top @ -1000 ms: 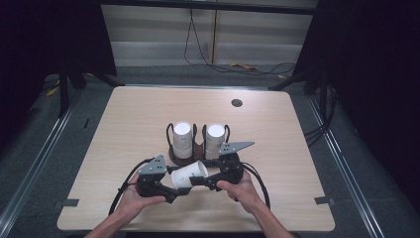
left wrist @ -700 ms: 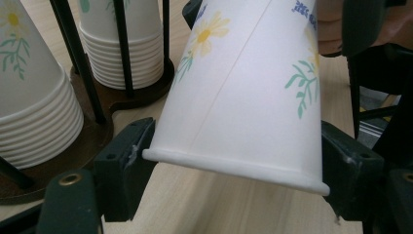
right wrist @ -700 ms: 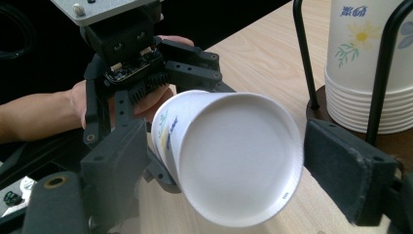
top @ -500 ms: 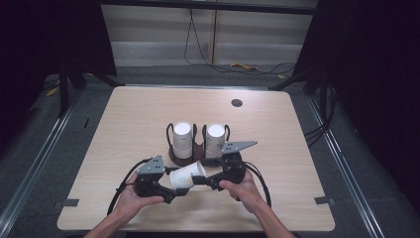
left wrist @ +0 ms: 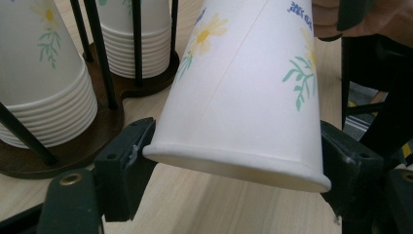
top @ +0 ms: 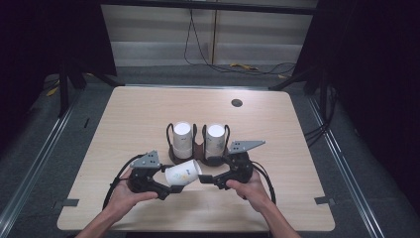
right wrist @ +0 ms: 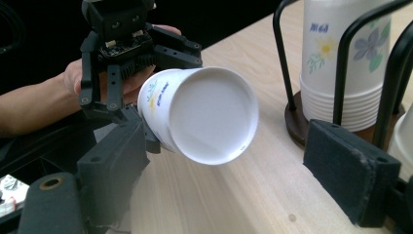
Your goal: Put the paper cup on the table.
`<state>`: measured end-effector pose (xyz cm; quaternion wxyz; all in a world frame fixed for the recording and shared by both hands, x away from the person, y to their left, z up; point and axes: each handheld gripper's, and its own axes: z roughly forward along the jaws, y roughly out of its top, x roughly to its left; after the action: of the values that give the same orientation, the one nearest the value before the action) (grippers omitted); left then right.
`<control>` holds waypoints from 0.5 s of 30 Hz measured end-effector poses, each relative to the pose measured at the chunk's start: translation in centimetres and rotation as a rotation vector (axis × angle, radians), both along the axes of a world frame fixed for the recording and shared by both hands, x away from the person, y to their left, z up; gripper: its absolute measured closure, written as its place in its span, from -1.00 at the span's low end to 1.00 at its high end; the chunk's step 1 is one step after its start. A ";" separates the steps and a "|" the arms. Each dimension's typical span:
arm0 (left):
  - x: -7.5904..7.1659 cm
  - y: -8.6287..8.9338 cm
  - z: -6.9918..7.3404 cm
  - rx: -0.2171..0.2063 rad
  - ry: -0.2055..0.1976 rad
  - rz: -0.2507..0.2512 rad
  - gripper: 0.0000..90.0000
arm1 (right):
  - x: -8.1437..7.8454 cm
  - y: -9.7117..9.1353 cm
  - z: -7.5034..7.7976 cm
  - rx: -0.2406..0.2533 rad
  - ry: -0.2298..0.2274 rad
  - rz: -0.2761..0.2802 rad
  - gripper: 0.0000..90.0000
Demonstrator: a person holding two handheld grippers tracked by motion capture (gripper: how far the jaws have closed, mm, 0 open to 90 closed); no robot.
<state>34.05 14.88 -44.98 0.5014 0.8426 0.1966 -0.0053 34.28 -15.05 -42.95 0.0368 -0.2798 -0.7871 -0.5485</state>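
Right tongs (right wrist: 229, 170) newly wide, cup (top: 183, 173) in left tongs (left wrist: 234, 161).

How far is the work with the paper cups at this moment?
Done: one cup is out of the holder and lies sideways in the left tongs, shut on its rim end. In hand: the right tongs have just been opening and stand open near the cup's base, pads off it. Left: two stacks remain in the holder; where the cup goes is not visible.
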 end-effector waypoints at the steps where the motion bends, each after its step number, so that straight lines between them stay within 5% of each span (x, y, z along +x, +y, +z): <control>1: 0.0 0.1 0.2 0.007 -0.007 -0.003 -0.48 | 0.0 -0.1 0.1 0.001 -0.007 0.003 -0.64; 6: 0.2 0.5 0.7 0.024 -0.008 0.012 -0.46 | 0.0 -0.2 0.3 -0.023 -0.013 0.013 -0.64; 15: 0.5 0.4 1.1 0.095 -0.038 0.022 -0.46 | -0.3 0.8 0.4 -0.181 -0.045 0.076 -0.63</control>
<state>34.57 15.24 -43.88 0.4644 0.8632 0.1963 0.0258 33.99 -14.23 -42.54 0.0146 -0.2394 -0.8440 -0.4796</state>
